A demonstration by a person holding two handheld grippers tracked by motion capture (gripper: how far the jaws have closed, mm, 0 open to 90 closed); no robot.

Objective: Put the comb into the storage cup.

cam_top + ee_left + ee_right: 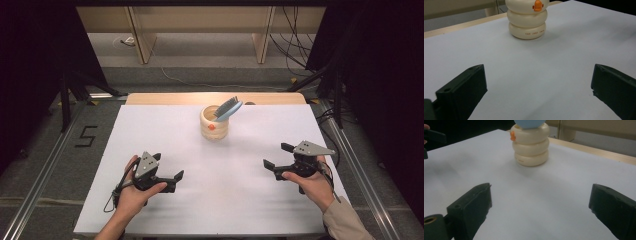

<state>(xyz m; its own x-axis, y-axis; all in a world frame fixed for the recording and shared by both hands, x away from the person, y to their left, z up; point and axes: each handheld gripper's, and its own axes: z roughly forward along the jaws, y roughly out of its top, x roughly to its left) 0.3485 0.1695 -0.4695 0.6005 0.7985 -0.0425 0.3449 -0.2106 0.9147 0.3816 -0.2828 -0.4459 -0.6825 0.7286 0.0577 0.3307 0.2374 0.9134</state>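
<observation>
Cream holder (pixel 215 125), ribbed like three stacked rings with an orange beak-like knob on its side, stands upright at the far centre of the white surface (pixel 225 195). A blue brush (pixel 228 108) sits in it, head sticking out and leaning to the right. Left tongs (pixel 169 169) at near left, held in the person's left hand (pixel 134 192), jaws spread wide, nothing between them. Right tongs (pixel 275 155) at near right, in the right hand (pixel 310 184), also wide open and empty. Both sets of tongs low over the surface, pointing inward, well apart from the holder. In both gripper views the holder (pixel 527 20) (pixel 531 145) sits ahead between the open jaws.
</observation>
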